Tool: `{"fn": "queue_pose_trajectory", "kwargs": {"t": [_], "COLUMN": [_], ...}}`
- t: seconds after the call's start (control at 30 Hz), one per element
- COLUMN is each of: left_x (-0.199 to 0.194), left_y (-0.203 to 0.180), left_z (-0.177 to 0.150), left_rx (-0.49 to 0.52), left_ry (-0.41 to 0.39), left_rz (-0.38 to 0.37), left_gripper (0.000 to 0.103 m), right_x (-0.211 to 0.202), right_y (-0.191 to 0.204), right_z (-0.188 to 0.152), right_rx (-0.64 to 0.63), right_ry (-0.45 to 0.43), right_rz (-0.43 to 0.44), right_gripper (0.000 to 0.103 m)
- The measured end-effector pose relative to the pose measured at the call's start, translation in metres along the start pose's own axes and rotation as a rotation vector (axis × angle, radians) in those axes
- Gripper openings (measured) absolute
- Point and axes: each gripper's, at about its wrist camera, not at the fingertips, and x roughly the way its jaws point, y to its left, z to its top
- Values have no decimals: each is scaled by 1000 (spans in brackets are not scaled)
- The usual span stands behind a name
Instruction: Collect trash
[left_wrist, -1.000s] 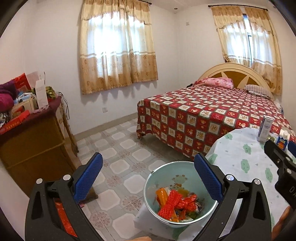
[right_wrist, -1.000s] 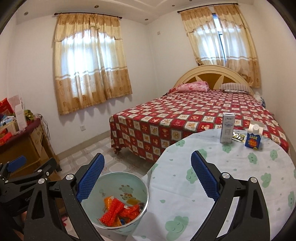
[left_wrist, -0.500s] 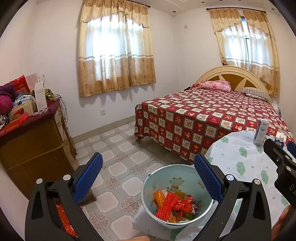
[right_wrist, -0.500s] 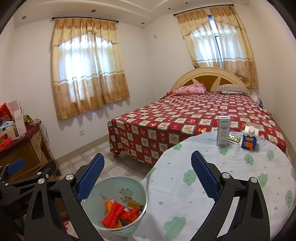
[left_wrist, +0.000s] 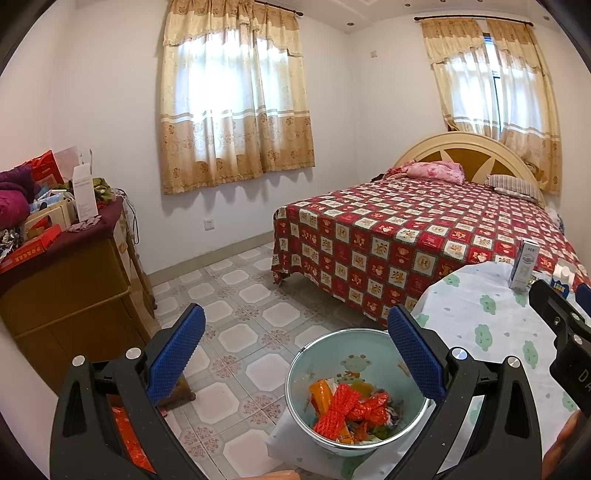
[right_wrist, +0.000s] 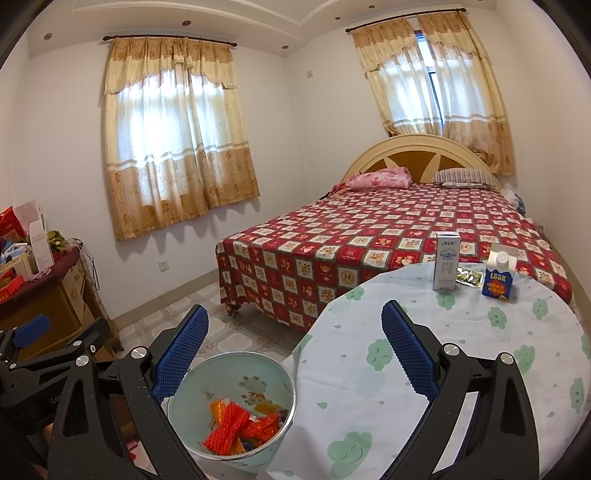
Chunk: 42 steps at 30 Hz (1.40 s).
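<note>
A pale green bin (left_wrist: 325, 350) (right_wrist: 221, 373) stands on the floor at the round table's left edge, holding red and orange wrappers (left_wrist: 345, 408) (right_wrist: 240, 428). On the table's far side stand a white carton (right_wrist: 447, 262) (left_wrist: 523, 263), a blue carton (right_wrist: 498, 273) and a flat foil packet (right_wrist: 470, 276) between them. My left gripper (left_wrist: 295, 343) is open and empty above the bin. My right gripper (right_wrist: 295, 339) is open and empty over the table's near edge, far from the cartons.
The round table (right_wrist: 480, 354) wears a white cloth with green clouds. A bed with a red checked cover (right_wrist: 369, 236) lies behind it. A cluttered wooden cabinet (left_wrist: 70, 280) stands at the left. Tiled floor (left_wrist: 251, 306) lies between them.
Both grippers have risen and tilted up a little, so the bin and table sit lower in view. Both stay open and empty.
</note>
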Motion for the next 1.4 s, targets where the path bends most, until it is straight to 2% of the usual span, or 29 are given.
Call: {"fn": "queue_pose_trajectory", "kwargs": {"t": [0.93, 1.13, 1.4], "left_x": [1, -3, 1], "left_y": [2, 2, -2], "left_z": [6, 7, 8], "left_rx": [-7, -32, -22], "left_ry": [8, -2, 10], "left_rz": [-2, -52, -41], "left_gripper": [97, 97, 97], "right_x": [-3, -4, -5], "right_y": [2, 5, 4], "right_z": [3, 3, 2], "right_rx": [10, 8, 13], "right_ry": [-2, -7, -8], "right_rz": [0, -2, -7], "right_gripper": [93, 93, 93]}}
